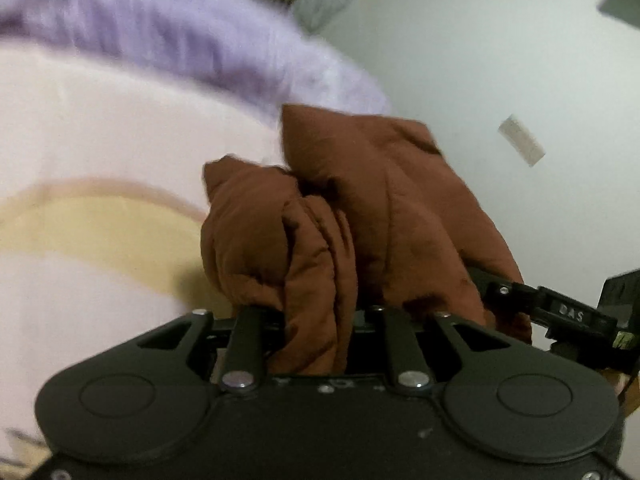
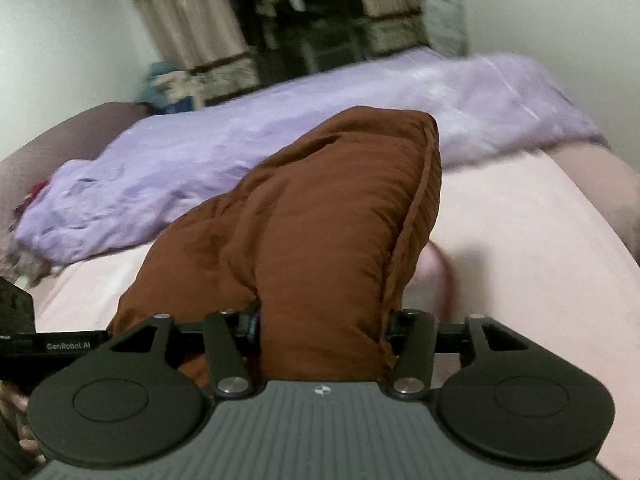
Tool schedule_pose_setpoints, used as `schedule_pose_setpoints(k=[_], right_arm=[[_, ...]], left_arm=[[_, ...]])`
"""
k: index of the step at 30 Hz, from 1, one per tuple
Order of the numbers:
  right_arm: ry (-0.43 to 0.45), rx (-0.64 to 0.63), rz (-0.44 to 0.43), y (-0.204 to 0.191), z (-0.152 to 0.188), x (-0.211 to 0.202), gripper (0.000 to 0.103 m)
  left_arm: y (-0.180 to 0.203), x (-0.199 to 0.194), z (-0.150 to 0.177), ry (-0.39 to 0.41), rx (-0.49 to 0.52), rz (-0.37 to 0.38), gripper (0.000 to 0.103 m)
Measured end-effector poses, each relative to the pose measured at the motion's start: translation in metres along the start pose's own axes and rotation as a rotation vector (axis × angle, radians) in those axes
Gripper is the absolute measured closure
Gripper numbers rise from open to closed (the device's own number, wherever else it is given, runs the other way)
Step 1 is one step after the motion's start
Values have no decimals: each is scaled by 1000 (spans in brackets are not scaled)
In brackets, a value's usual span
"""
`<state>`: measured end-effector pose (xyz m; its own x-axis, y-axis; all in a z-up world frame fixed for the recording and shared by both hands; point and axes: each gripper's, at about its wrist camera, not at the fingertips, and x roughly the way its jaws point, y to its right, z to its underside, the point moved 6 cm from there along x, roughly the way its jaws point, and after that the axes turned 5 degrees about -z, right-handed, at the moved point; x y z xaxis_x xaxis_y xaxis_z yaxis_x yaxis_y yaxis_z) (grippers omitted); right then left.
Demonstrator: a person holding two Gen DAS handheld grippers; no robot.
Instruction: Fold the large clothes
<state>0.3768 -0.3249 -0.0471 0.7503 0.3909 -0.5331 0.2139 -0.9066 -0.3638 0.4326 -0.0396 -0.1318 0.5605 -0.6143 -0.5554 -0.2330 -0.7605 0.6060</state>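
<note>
Over the bed, left wrist view: rust-brown padded garment (image 1: 360, 216) bunched up dead centre, filling the frame from 6 o'clock up toward 12.
Left gripper (image 1: 316, 320): jaws drawn close together, a thick fold of the brown cloth wedged between them; fingertips are buried in fabric, but it reads as a firm pinch.
Other tool: black arm of the right gripper (image 1: 560, 312) pokes in at 3 o'clock, touching the same bundle.
Backdrop: pink bedsheet (image 1: 100, 120) at 9 o'clock, lilac blanket (image 1: 180, 40) at 11, pale wall (image 1: 500, 60) at 2. All smeared with blur.

Right wrist view, garment: same brown piece (image 2: 328, 220), a fat puffy wad rising from 6 o'clock to centre, corded seam running down its 3 o'clock edge.
Right gripper (image 2: 324, 332): jaws standing wide, the thick wad filling the gap; whether the pads actually press on it, I cannot tell.
Surroundings: lilac blanket (image 2: 200, 168) from 9 to 2 o'clock, pink sheet (image 2: 520, 240) at 4, cluttered shelving (image 2: 280, 32) at 12.

Handling call: looks soft, quilted, springy and light, not slippery, nothing fragile; it will puff back unless pressed flat.
Where to grab: my judgement, take the seamed edge or corners, one per gripper, well apart, so it spreads flat on the sheet.
</note>
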Motion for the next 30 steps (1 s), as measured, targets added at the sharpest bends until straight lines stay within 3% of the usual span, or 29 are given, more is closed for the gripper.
schedule_pose_setpoints(k=[1,3,4,6,7,10,11,13,15,17,19,20,22,26,28,29,30], right_arm=[[-36,0,0,15,8,12,19],[-128,58,30,51,28,38,10],[-133,110,13,61,32,40,7],[-60,199,-67,71,31,22,6],[-27,198,-55,70,27,10,6],[168,88,100,54,10,-32,9],[263,51,144,46,4,-42,10],[404,18,211,28,-4,-46,19],[404,43,255,16,-3,-25,43],[359,57,248,7,5,11,58],[268,38,276,12,23,53,60],[220,38,288,20,34,71,60],[217,38,288,21,49,86,60],[236,-5,284,-3,39,59,59],[277,8,262,-4,30,38,59],[300,14,248,-8,29,24,59],[326,16,238,-14,32,12,59]], left_arm=[[-9,19,4,-33,-19,-17,78],[-35,49,13,-112,-80,-90,47],[-43,51,15,-114,-128,-65,46],[-47,37,12,-77,-167,-39,48],[-43,21,7,-26,-127,-82,49],[-4,-26,-5,139,-23,-160,45],[15,-38,-9,183,7,-157,38],[51,-45,-15,261,65,-165,31],[72,-41,-11,334,107,-221,29],[79,-17,-5,349,156,-322,28],[70,9,11,322,236,-456,26],[60,27,18,302,290,-543,17],[39,47,35,267,333,-607,13],[38,12,25,353,202,-557,17],[63,-28,19,505,220,-581,18],[83,-47,17,582,263,-552,17],[99,-55,19,611,302,-517,16]])
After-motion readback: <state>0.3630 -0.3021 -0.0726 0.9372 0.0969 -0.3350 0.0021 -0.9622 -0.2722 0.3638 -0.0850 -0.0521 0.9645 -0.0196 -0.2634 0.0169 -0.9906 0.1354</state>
